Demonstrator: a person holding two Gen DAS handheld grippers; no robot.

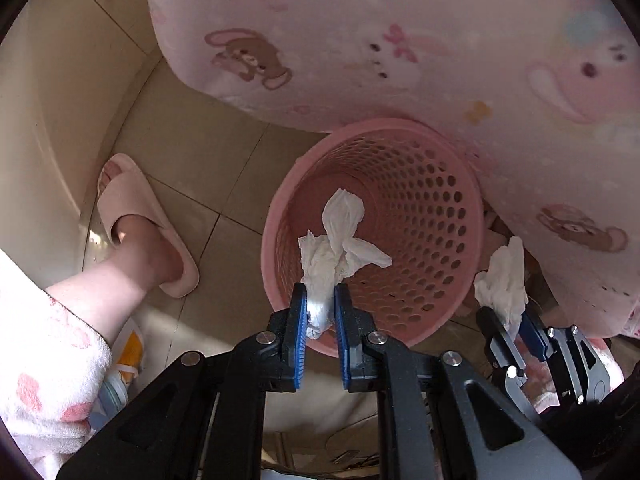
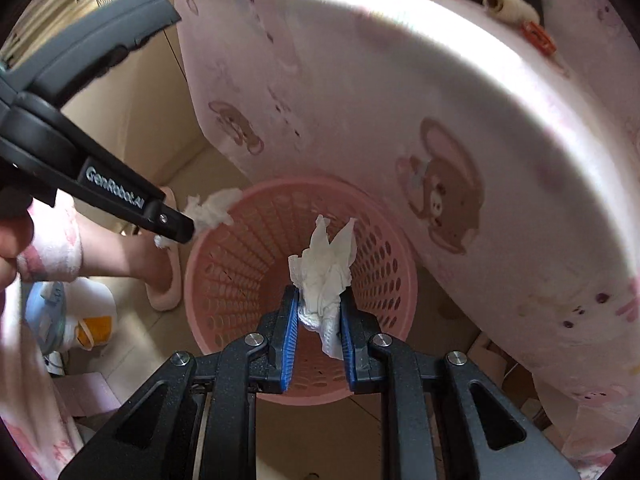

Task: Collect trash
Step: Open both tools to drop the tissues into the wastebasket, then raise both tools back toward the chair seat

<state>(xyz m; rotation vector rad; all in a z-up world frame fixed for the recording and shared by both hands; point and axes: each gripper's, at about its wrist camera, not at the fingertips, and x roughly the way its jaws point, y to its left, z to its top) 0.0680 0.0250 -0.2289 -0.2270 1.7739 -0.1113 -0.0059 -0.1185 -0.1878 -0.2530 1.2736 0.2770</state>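
A pink perforated trash basket (image 1: 420,208) stands on the floor beside the bed; it also shows in the right wrist view (image 2: 240,264). My left gripper (image 1: 320,296) is shut on a crumpled white tissue (image 1: 336,240), held above the basket's mouth. My right gripper (image 2: 318,300) is shut on another crumpled white tissue (image 2: 326,264), also above the basket's opening. The right gripper (image 1: 508,320) and its tissue (image 1: 504,280) show at the right of the left wrist view. The left gripper (image 2: 188,232) with its tissue (image 2: 212,208) shows over the basket's left rim in the right wrist view.
A pink blanket with bear prints (image 1: 400,40) hangs over the bed edge next to the basket. The person's foot in a pink slipper (image 1: 136,220) stands on the tiled floor at the left. A white and orange container (image 2: 88,320) sits at lower left.
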